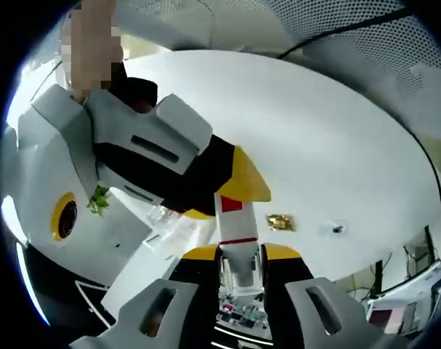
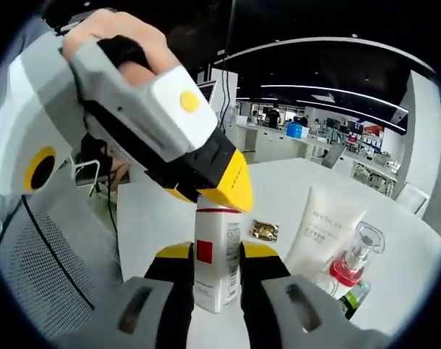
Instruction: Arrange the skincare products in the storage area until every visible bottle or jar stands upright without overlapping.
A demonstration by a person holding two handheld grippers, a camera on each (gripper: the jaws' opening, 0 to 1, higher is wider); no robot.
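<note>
Both pairs of jaws are clamped on the same thing: a tall white plastic bottle with a red band near its top and a small red square on its label (image 2: 217, 265). In the right gripper view the right gripper (image 2: 216, 280) pinches the bottle's lower body between yellow-tipped black jaws, while the left gripper (image 2: 209, 190), held in a gloved hand (image 2: 122, 54), comes in from upper left and covers the bottle's top end. The bottle's long axis runs straight up that view, in line with the right jaws, red-banded end away from the camera.

From the left gripper view the left gripper (image 1: 240, 273) grips the bottle (image 1: 236, 231), and the right gripper (image 1: 235, 185) reaches in above it.

Beyond, on the white round table (image 2: 293, 185), stand a cream squeeze tube (image 2: 323, 233), a clear glass bottle with a red collar (image 2: 354, 258) and a green-tipped item (image 2: 353, 298). Further back lies a small crumpled gold wrapper (image 2: 264, 230).
</note>
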